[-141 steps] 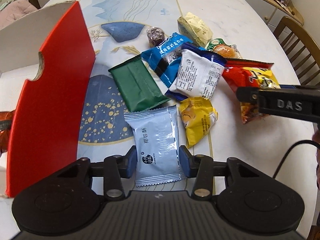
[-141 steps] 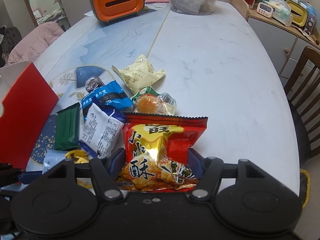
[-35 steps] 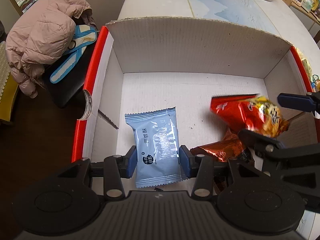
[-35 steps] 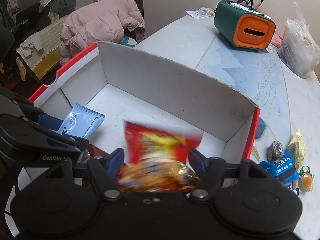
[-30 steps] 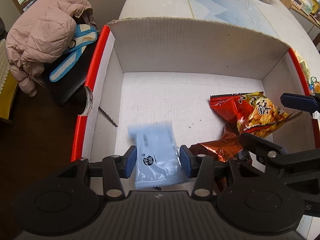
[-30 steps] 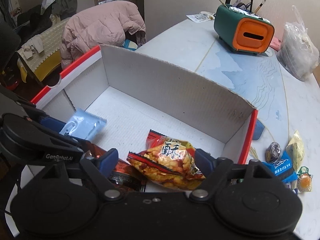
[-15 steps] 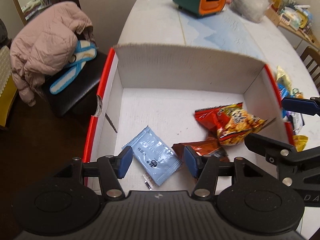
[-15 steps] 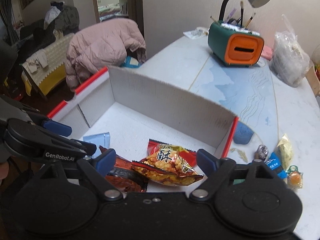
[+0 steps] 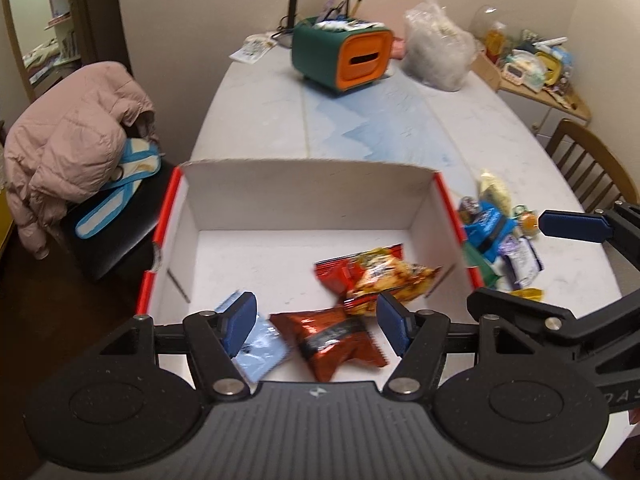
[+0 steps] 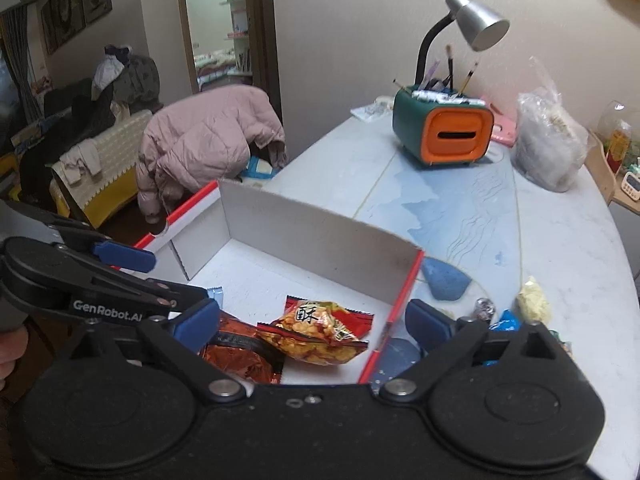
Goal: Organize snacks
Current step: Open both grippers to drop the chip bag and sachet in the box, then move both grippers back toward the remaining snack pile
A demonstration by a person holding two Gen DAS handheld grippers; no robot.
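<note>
A white cardboard box with red edges (image 9: 308,196) stands at the table's near left. In it lie a pale blue packet (image 9: 260,350), a dark red packet (image 9: 332,340) and a red and yellow chip bag (image 9: 384,276). My left gripper (image 9: 316,320) is open and empty above the box's near side. My right gripper (image 10: 316,320) is open and empty, raised over the box's right part; the chip bag (image 10: 320,334) lies below it. Several loose snacks (image 9: 500,240) lie on the table right of the box.
A green and orange pen holder (image 9: 340,56) and a desk lamp (image 10: 472,28) stand at the table's far end beside a clear plastic bag (image 9: 436,56). A chair with a pink jacket (image 9: 76,140) stands left of the box. A wooden chair (image 9: 588,164) stands on the right.
Both grippers have let go of their packets into the box, opened wider and risen back away from it. The blue packet and the chip bag now lie on the box floor.
</note>
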